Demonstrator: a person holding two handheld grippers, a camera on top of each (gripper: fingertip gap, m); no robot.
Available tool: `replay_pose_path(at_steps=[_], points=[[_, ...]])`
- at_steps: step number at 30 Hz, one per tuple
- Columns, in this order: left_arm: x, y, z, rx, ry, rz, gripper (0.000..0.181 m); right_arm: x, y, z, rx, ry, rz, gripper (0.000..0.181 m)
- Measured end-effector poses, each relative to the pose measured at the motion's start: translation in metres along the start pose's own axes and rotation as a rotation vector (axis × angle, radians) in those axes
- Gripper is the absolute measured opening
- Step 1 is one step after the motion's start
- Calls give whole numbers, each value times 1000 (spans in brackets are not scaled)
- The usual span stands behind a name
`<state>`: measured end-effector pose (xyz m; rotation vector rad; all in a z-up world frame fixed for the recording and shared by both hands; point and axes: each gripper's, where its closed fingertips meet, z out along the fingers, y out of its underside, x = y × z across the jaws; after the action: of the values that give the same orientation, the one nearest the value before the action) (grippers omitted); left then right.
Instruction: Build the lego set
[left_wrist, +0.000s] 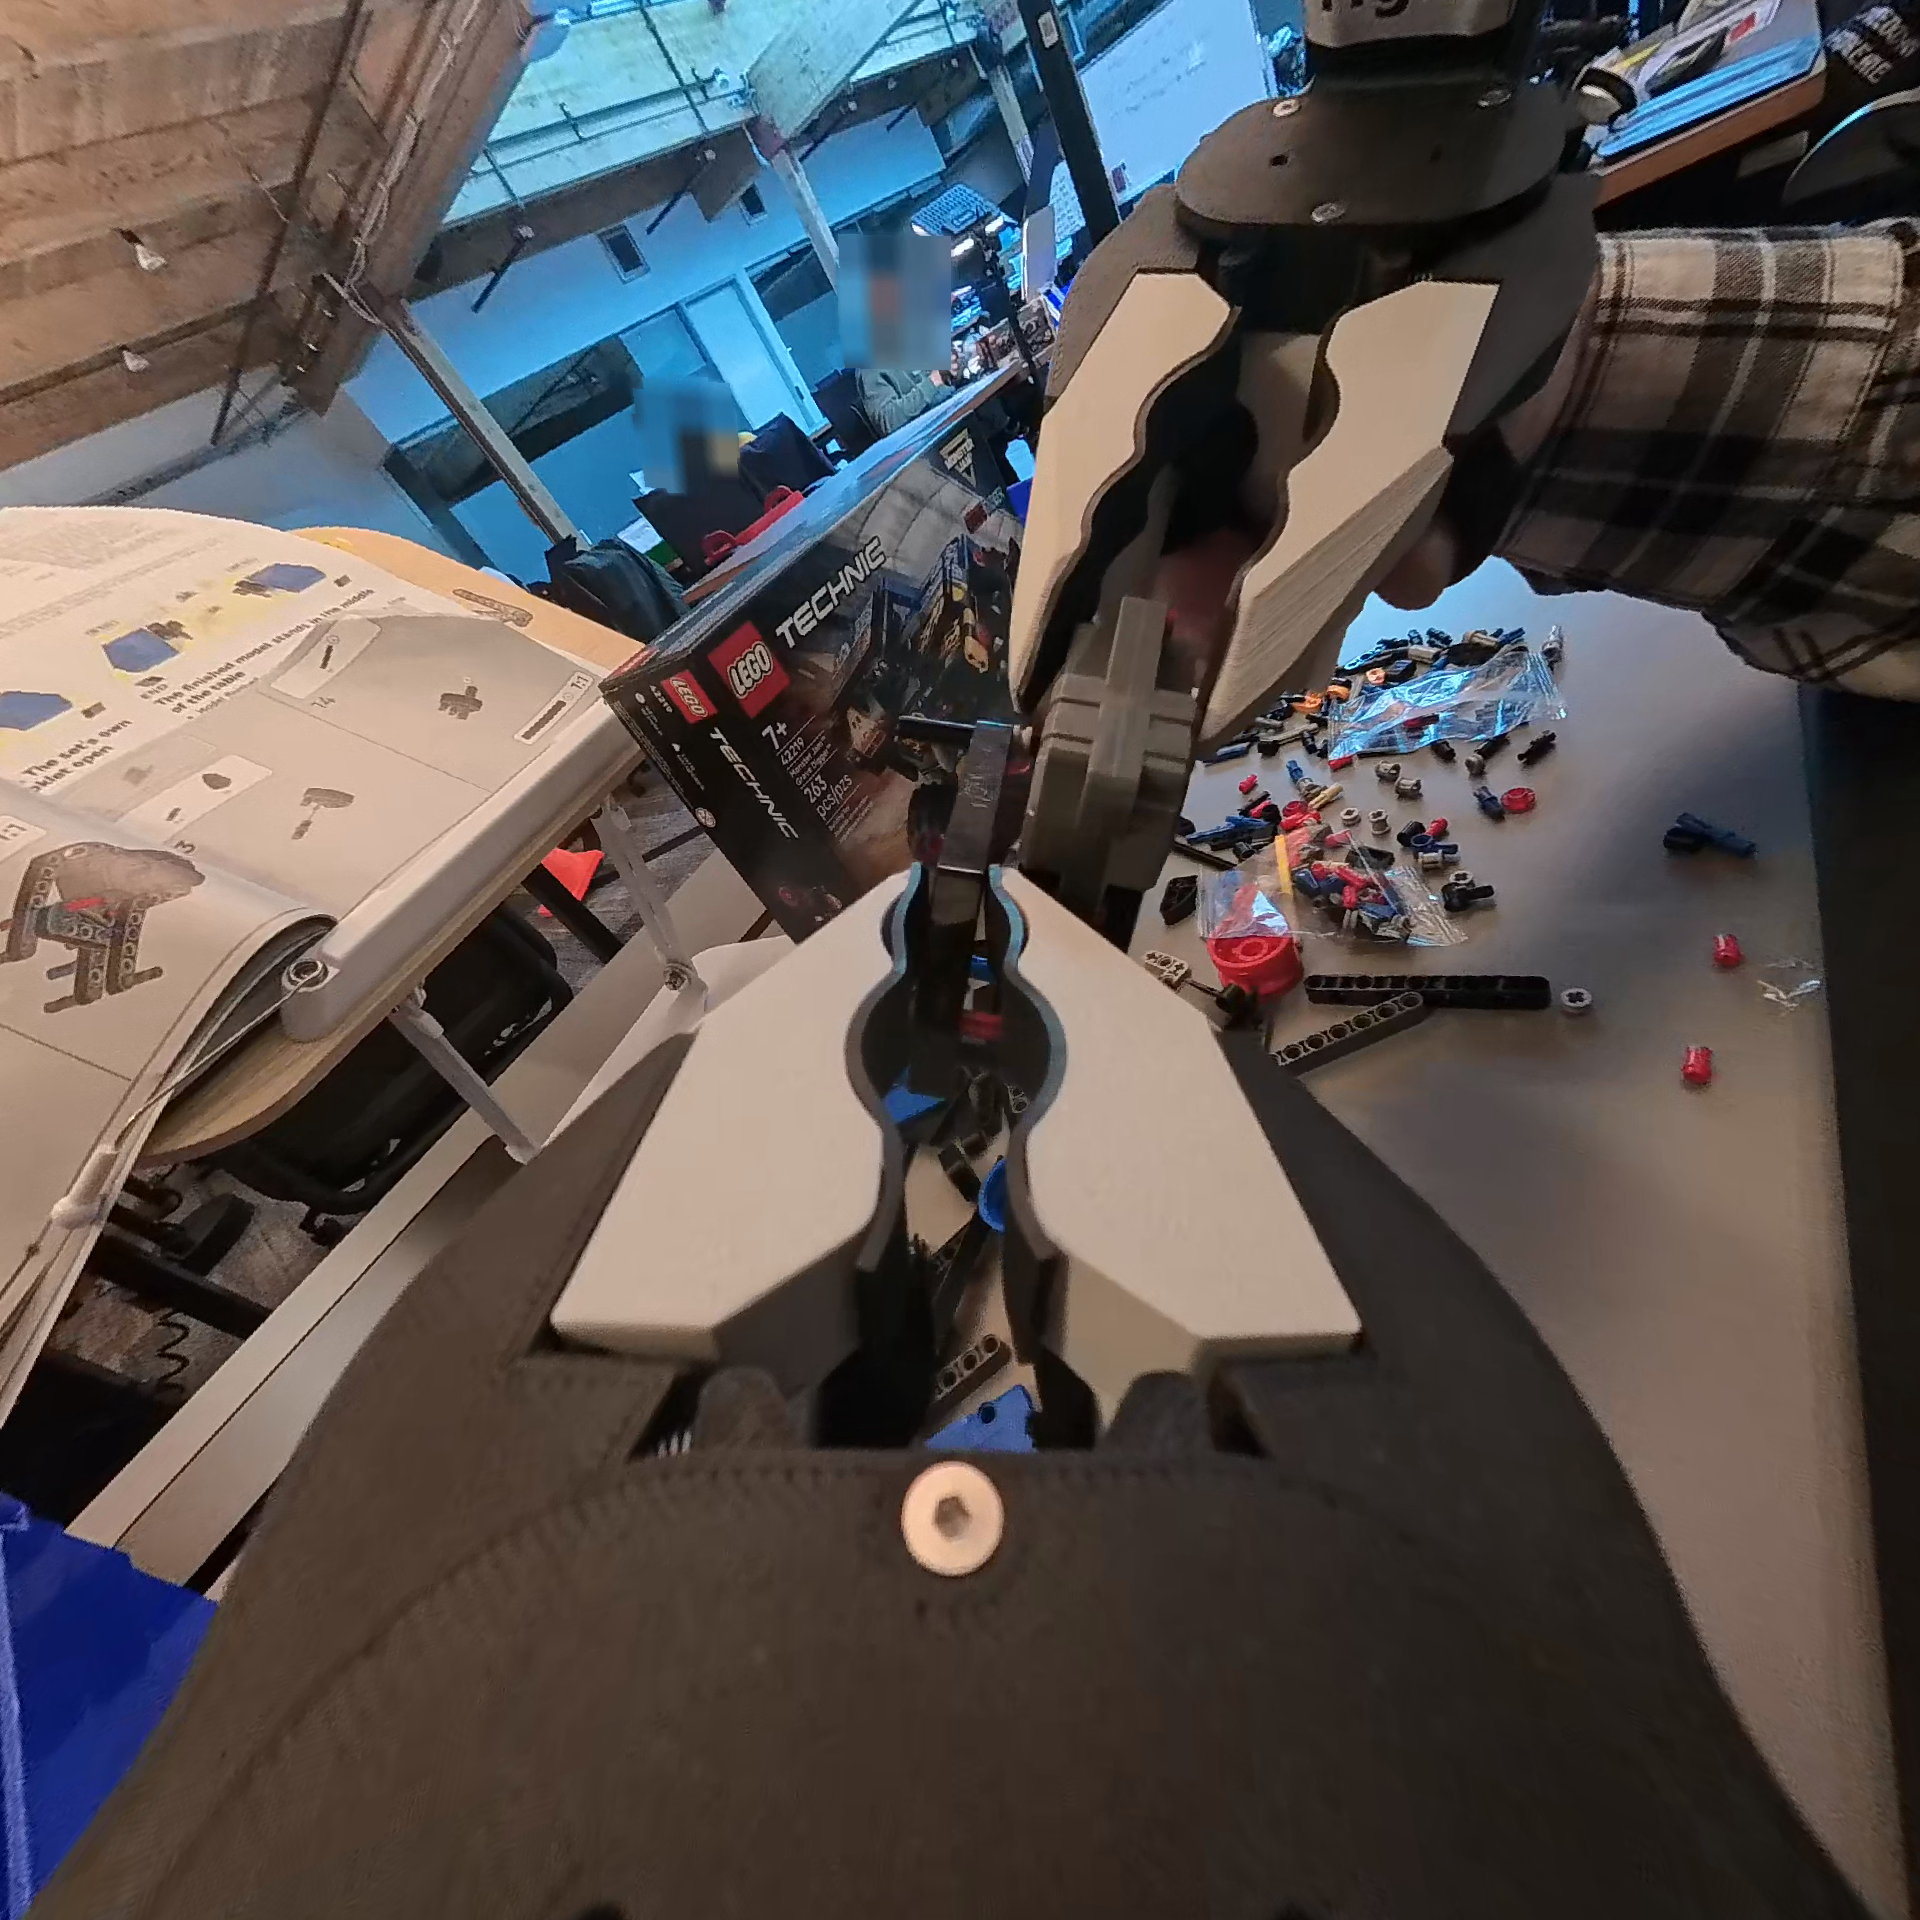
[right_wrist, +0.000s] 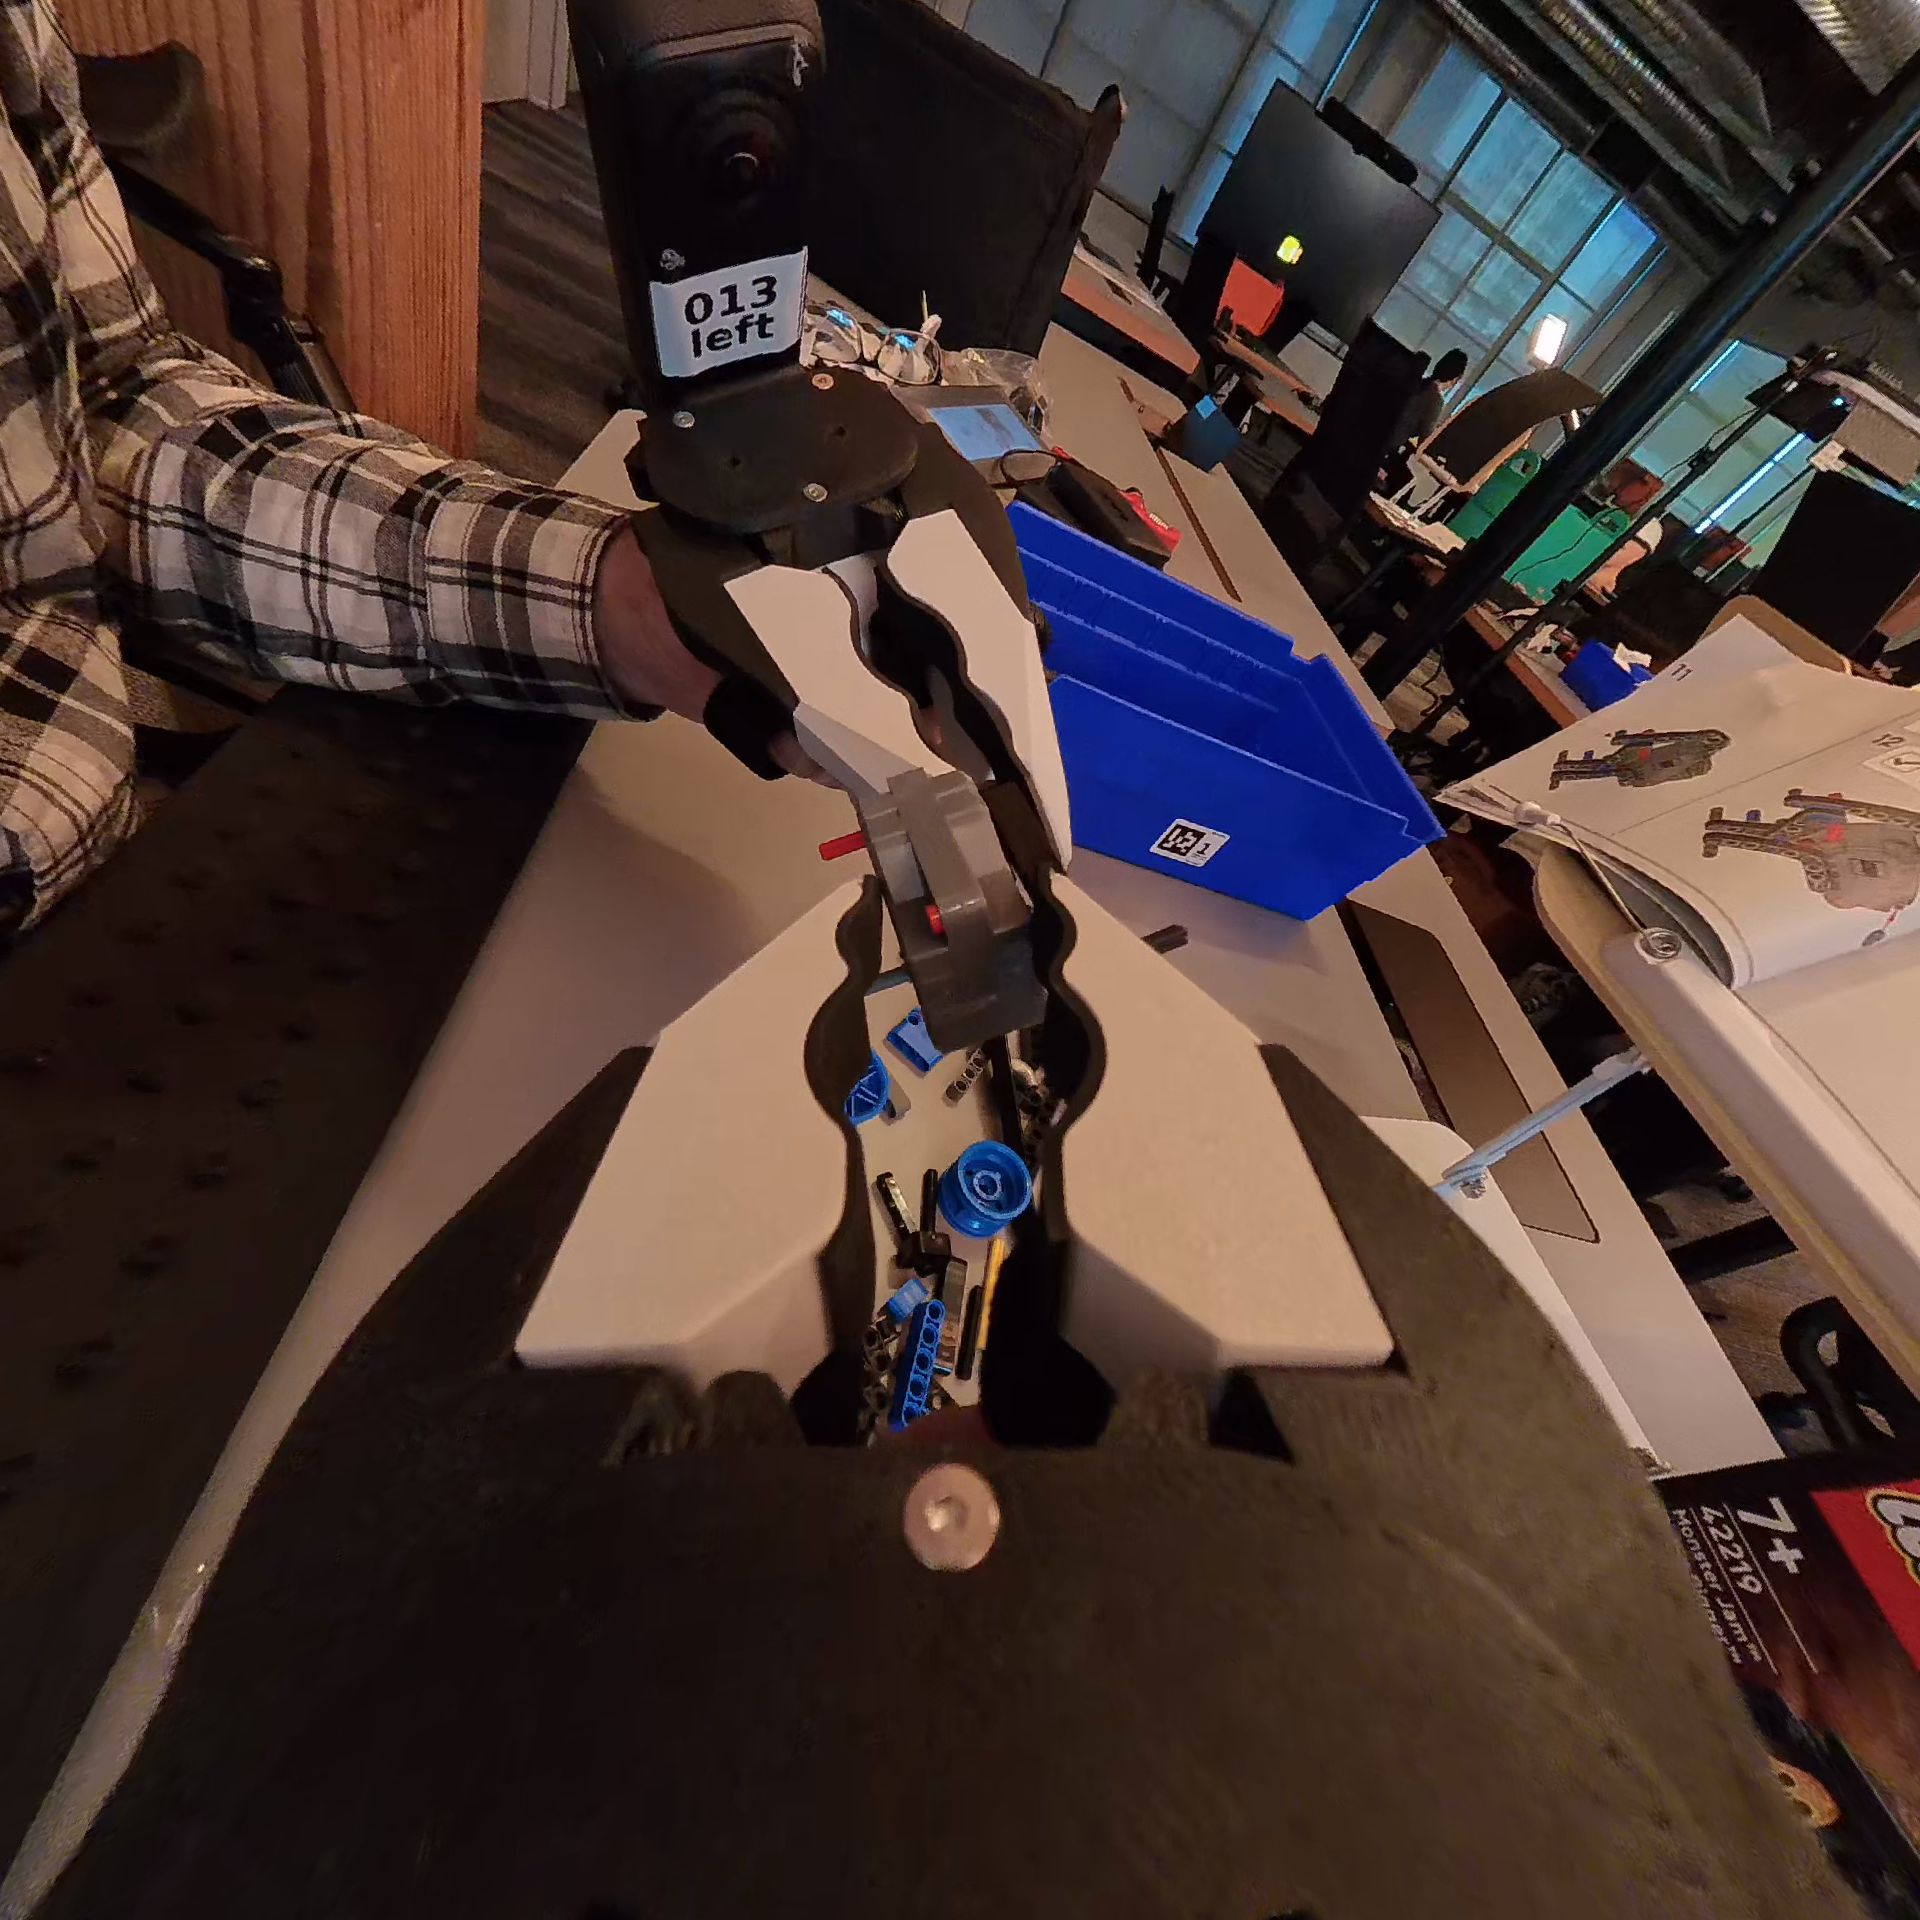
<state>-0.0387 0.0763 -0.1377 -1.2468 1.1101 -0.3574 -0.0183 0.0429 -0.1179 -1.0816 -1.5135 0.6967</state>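
Open-plan workshop, long desks (right_wrist: 1164, 416), monitors (right_wrist: 1320, 223) (exposed ceiling beams (left_wrist: 644, 114))

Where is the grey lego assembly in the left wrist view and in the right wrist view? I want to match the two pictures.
Left wrist view: the grey lego assembly is just right of centre, under the right gripper and above the left gripper.
Right wrist view: it is at the centre, between both grippers' tips.
Shared landmark: the open instruction booklet, at the left edge there, at the right edge here.
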Motion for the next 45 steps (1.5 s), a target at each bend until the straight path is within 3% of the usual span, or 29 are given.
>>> replay_pose_path(at_steps=[19, 28, 37, 45], points=[[-7, 0, -1, -3, -43, 19, 5, 13, 0, -1, 25, 63, 16, 31], [-15, 8, 0, -17, -84, -2, 5, 22, 11, 2, 30, 97, 87, 43], [-24, 28, 6, -46, -104, -67, 4, 48, 33, -13, 57, 312, 216, 43], [-17, 38, 24, -61, -67, -86, 5, 52, 56, -16, 12, 392, 325, 44]])
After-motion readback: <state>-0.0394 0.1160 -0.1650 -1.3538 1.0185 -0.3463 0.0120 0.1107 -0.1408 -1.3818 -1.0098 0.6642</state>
